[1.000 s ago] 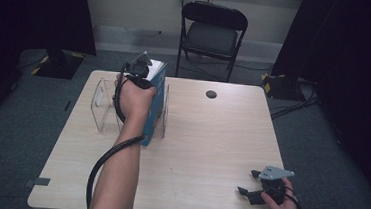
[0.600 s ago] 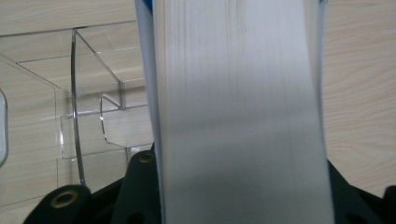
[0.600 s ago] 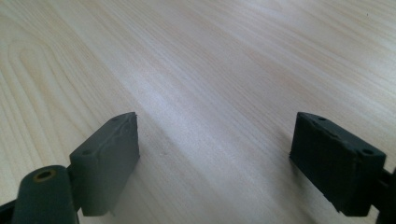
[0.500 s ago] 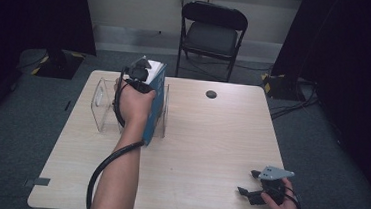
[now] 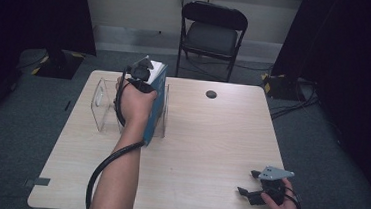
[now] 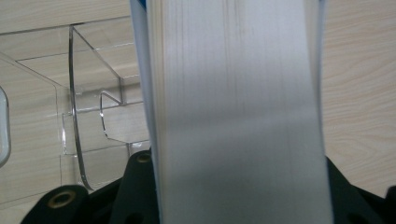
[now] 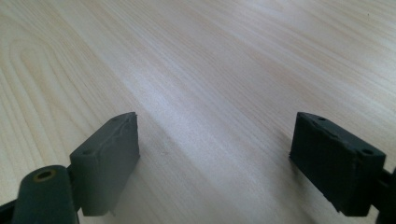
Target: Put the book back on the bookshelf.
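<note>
book (image 5: 156,99) is being gripped by the left gripper (image 5: 143,76), needing upright lowering into the clear rack (image 5: 104,109); right gripper (image 5: 262,188) is resting open.

Left tool (image 5: 143,76) clamped, right tool (image 5: 262,186) agape

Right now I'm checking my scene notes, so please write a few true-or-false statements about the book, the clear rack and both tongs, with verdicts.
1. The left tongs grip a blue book. True.
2. The book lies flat on the table. False: it is held upright at the clear rack.
3. The right tongs hold a pen. False: their jaws stand open over bare wood.
4. A folding chair stands beyond the table. True.
</note>
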A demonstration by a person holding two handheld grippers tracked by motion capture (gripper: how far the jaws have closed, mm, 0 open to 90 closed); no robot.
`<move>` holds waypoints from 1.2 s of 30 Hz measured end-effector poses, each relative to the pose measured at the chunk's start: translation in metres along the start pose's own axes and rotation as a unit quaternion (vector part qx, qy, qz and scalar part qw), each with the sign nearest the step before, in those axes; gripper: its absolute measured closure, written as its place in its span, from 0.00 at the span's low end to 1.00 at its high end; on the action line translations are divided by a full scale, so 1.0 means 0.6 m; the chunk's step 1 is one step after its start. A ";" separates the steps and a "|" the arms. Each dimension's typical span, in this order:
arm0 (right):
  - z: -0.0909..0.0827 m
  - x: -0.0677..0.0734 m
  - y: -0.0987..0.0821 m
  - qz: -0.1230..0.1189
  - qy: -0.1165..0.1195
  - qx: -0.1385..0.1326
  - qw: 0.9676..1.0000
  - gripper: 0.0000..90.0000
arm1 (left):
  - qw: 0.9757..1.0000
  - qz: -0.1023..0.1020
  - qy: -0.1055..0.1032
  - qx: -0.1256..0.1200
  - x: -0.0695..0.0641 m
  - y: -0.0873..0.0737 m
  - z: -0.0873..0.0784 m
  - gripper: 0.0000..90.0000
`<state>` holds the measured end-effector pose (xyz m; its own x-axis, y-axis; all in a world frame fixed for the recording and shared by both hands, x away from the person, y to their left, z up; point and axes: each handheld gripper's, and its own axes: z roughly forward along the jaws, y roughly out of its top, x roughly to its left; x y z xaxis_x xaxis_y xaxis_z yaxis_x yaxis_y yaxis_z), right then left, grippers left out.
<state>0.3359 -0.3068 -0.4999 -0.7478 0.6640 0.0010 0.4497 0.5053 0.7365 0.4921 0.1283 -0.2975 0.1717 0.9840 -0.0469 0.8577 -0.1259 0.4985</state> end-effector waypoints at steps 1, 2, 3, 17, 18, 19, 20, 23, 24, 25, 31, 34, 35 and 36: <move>0.000 0.000 0.000 0.000 0.000 0.000 1.000 0.16 | 1.000 0.000 0.001 0.000 0.000 0.001 0.000 0.67; 0.000 0.000 0.000 0.000 0.000 0.000 1.000 0.16 | 1.000 0.000 0.000 0.003 0.000 0.002 0.000 0.67; 0.000 0.000 0.000 0.000 0.000 0.000 1.000 0.16 | 1.000 0.000 0.001 0.005 0.001 0.003 0.000 0.67; -0.001 0.001 0.000 -0.001 -0.003 0.001 1.000 0.16 | 1.000 -0.013 0.003 -0.009 0.001 0.007 0.000 0.68; -0.001 0.001 0.000 0.000 -0.003 0.001 1.000 0.16 | 1.000 -0.016 0.001 -0.009 0.001 0.008 0.000 0.69; -0.001 0.001 0.000 -0.002 -0.002 0.002 1.000 0.16 | 1.000 -0.017 0.000 -0.009 0.002 0.008 -0.001 0.69; -0.001 0.001 0.000 -0.002 -0.002 0.002 1.000 0.16 | 1.000 -0.018 0.000 -0.008 0.003 0.008 -0.001 0.69; -0.001 0.001 0.000 -0.002 -0.001 0.002 1.000 0.16 | 1.000 -0.029 0.001 -0.008 0.005 0.010 -0.002 0.69; -0.001 0.001 0.000 -0.001 -0.001 0.002 1.000 0.16 | 1.000 -0.028 0.002 -0.008 0.006 0.010 -0.002 0.69; -0.001 0.001 0.000 -0.001 -0.001 0.002 1.000 0.16 | 0.999 -0.032 0.002 -0.010 0.006 0.010 -0.001 0.69; -0.001 0.001 0.000 -0.003 -0.001 0.002 1.000 0.16 | 0.999 -0.031 0.009 -0.012 0.001 0.015 -0.002 0.69; -0.001 0.001 0.000 -0.003 -0.001 0.002 1.000 0.16 | 0.999 -0.031 0.011 -0.012 -0.002 0.019 -0.001 0.69; -0.001 0.001 0.000 -0.003 -0.001 0.001 1.000 0.16 | 0.999 -0.030 0.013 -0.014 -0.002 0.020 -0.001 0.69; -0.001 0.001 0.000 -0.003 -0.001 0.001 1.000 0.16 | 0.999 -0.032 0.010 -0.017 -0.002 0.020 0.001 0.69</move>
<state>0.3350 -0.3067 -0.4996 -0.7499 0.6616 -0.0055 0.4456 0.5112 0.7349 0.5024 0.1255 -0.2918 0.1067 0.9923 -0.0628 0.8499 -0.0582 0.5238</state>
